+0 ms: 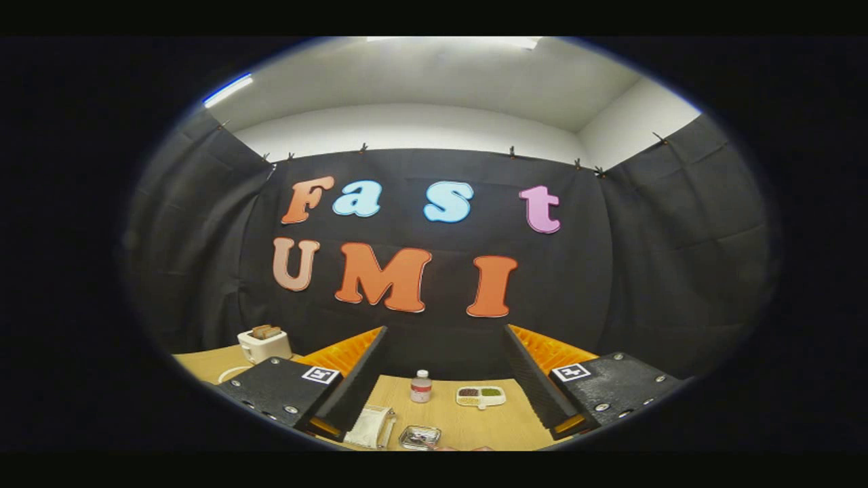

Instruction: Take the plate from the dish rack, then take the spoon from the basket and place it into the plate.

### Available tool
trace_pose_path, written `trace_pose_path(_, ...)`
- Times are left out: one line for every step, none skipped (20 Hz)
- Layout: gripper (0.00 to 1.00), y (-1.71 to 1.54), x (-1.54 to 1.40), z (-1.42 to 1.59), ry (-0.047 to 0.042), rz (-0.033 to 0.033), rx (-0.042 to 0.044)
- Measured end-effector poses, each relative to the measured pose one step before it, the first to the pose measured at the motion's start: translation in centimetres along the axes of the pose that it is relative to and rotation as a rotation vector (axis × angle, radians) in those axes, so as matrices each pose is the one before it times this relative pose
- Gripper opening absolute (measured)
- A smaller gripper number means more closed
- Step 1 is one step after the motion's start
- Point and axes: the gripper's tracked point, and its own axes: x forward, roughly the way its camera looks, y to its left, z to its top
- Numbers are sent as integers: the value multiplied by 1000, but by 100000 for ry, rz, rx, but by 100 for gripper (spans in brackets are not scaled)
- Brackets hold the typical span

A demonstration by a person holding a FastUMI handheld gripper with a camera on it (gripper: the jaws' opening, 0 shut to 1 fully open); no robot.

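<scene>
Jaws released, nothing between the fingers (352,379); on the desk (468,423) beyond: one bottle (421,386), one sectioned dish (481,396), one toaster (264,344), one small tray (420,437)

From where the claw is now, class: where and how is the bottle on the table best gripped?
Probably by its body, below the white cap, coming straight from the front: the bottle stands upright and narrow, ahead between the fingers of the open claw, apart from the divided dish.
</scene>
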Motion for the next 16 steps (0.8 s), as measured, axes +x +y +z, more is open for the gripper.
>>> trace_pose_path(98, 279, 236, -216, 778, 715, -49)
trace_pose_path(98, 349, 134, -170, 593, 679, -98)
trace_pose_path(98, 363, 127, -82, 302, 773, 56)
trace_pose_path(98, 475, 163, -157, 282, 907, -60)
trace_pose_path(98, 383, 102, -217, 401, 1071, -157)
trace_pose_path(98, 558, 237, -358, 938, 1164, -236)
trace_pose_path(98, 520, 207, -471, 1281, 1109, -186)
trace_pose_path(98, 598, 296, -314, 1297, 1171, -417)
trace_pose_path(98, 698, 401, -491, 1674, 1115, -582)
trace_pose_path(98, 519, 256, -385, 1632, 1095, -625)
trace_pose_path(98, 692, 310, -471, 1820, 1318, -535)
trace_pose_path(98, 560, 413, -666, 2146, 1175, -548)
trace_pose_path(98, 683, 451, -544, 1845, 1449, -601)
trace_pose_path(98, 830, 343, -669, 2492, 1425, -498)
trace_pose_path(98, 646, 454, -668, 2474, 1272, -177)
trace_pose_path(98, 735, 476, -615, 2831, 1812, 217)
